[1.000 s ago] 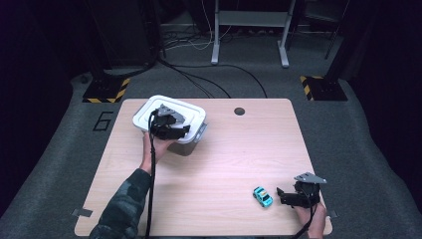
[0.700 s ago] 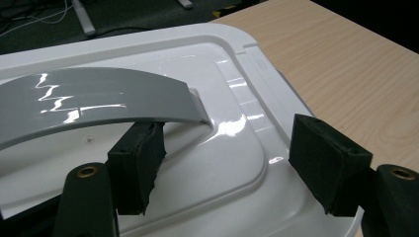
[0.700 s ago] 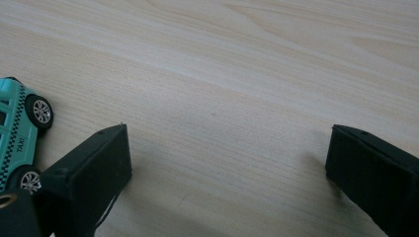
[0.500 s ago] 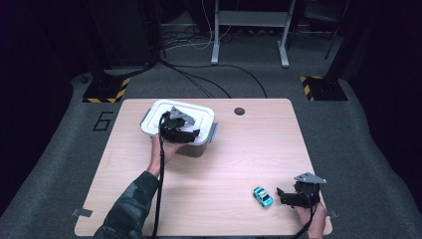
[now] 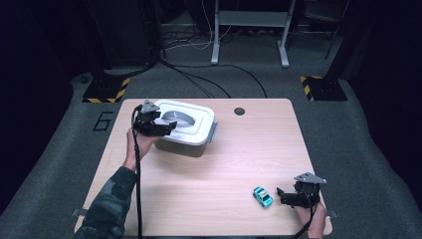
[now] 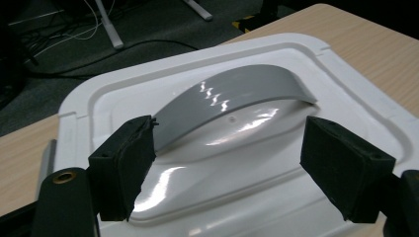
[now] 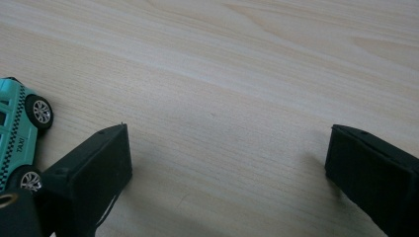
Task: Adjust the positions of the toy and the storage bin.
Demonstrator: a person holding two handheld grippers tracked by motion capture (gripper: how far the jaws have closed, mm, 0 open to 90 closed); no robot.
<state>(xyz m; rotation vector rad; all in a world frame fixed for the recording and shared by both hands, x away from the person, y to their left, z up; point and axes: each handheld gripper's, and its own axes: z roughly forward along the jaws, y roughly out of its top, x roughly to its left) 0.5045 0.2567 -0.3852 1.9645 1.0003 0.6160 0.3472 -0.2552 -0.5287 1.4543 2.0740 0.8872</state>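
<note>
A grey box with a white lid (image 5: 195,130) stands at the table's far left. An arched grey handle (image 5: 179,115) crosses the lid (image 6: 148,101). My left gripper (image 5: 168,128) hovers at the box's left edge, pointing at the handle (image 6: 237,96). It is open, its jaws have just been opening, and nothing is between the pads (image 6: 126,170). Near the front right, my right gripper (image 5: 281,195) rests low and open over bare wood. A turquoise toy taxi (image 5: 262,196) sits just left of it, outside the jaws. In the right gripper view the taxi (image 7: 17,133) lies beside the left pad (image 7: 94,168).
The wooden table (image 5: 224,159) has a dark cable hole (image 5: 239,111) near its far edge. Cables (image 5: 199,79) and stand legs lie on the dark carpet beyond. Black-and-yellow striped blocks (image 5: 105,89) sit at the far corners.
My left gripper has drawn back leftward from over the lid's middle to the box's left edge, uncovering the handle. The right gripper and the taxi have not moved.
</note>
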